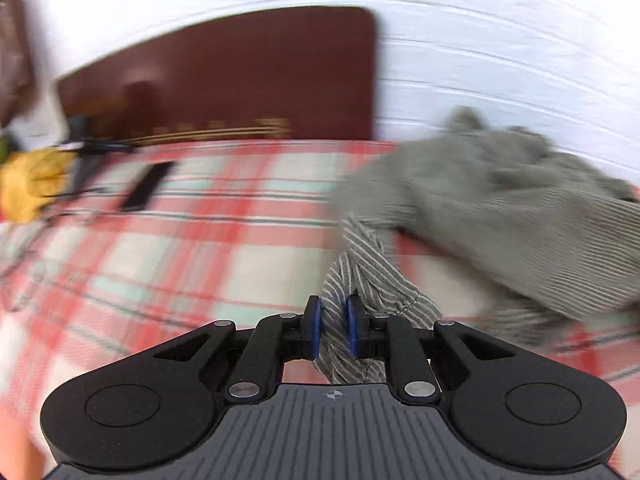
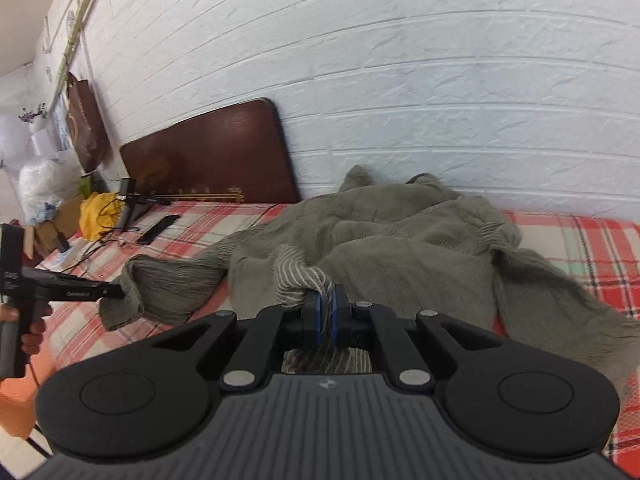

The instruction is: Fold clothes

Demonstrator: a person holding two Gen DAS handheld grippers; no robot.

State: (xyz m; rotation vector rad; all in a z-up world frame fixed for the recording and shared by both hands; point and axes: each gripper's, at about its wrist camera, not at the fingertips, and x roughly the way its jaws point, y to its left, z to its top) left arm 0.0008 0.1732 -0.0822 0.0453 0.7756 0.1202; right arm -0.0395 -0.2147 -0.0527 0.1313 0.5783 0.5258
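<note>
A grey-green ribbed sweater lies crumpled on the plaid bed, close to the wall. In the left wrist view it spreads to the right, blurred by motion. My left gripper is shut on a striped end of the sweater, and the cloth bunches between the blue pads. The right wrist view shows that left gripper at the left, lifting a sleeve end off the bed, with a hand on its handle. My right gripper is shut on a striped edge of the sweater at the near side of the heap.
The bed has a red, white and mint plaid sheet. A brown wooden board leans on the white brick wall. A black phone, a yellow cloth and cables lie at the far left. A brown bag hangs above.
</note>
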